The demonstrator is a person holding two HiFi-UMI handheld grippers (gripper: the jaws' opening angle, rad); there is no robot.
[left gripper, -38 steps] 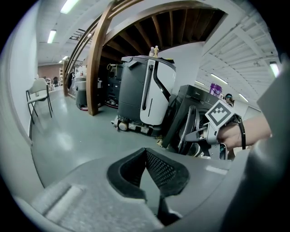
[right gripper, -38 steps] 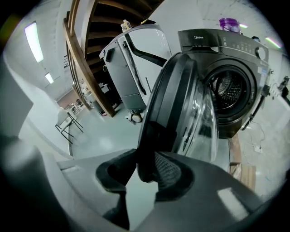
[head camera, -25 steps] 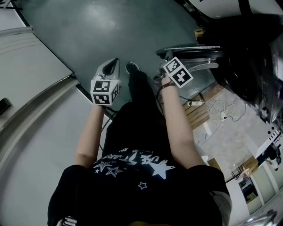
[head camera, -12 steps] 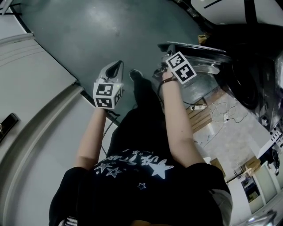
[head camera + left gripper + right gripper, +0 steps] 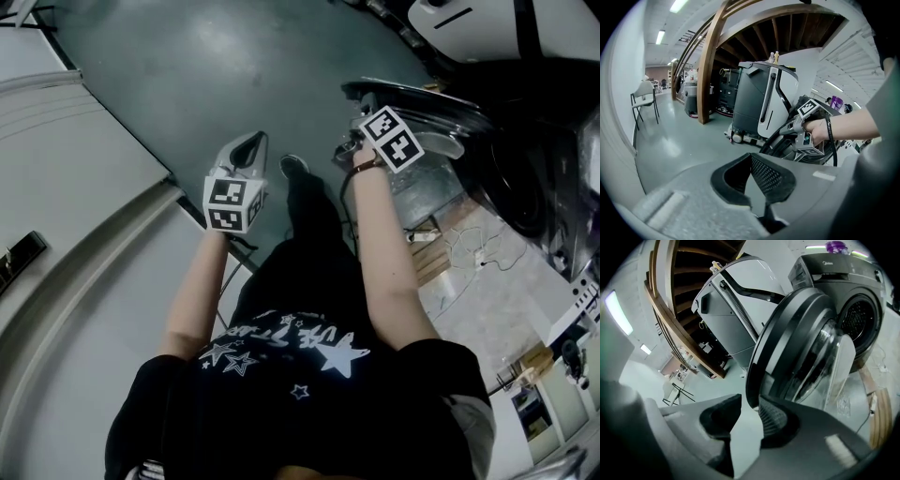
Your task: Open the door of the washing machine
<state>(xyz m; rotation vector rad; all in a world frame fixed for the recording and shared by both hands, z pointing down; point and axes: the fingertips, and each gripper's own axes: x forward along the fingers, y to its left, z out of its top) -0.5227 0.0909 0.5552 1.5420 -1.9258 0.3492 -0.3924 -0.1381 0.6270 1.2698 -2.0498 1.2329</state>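
- The right hand-held gripper [image 5: 750,402] pinches the lower rim of the door [image 5: 787,333] between its pads.
- The door stands swung well out from the washer [image 5: 865,291], so the drum opening shows.
- The left hand-held gripper [image 5: 750,157] has its tips pressed together on nothing. It hangs over the floor [image 5: 234,56], left of the door and apart from it.
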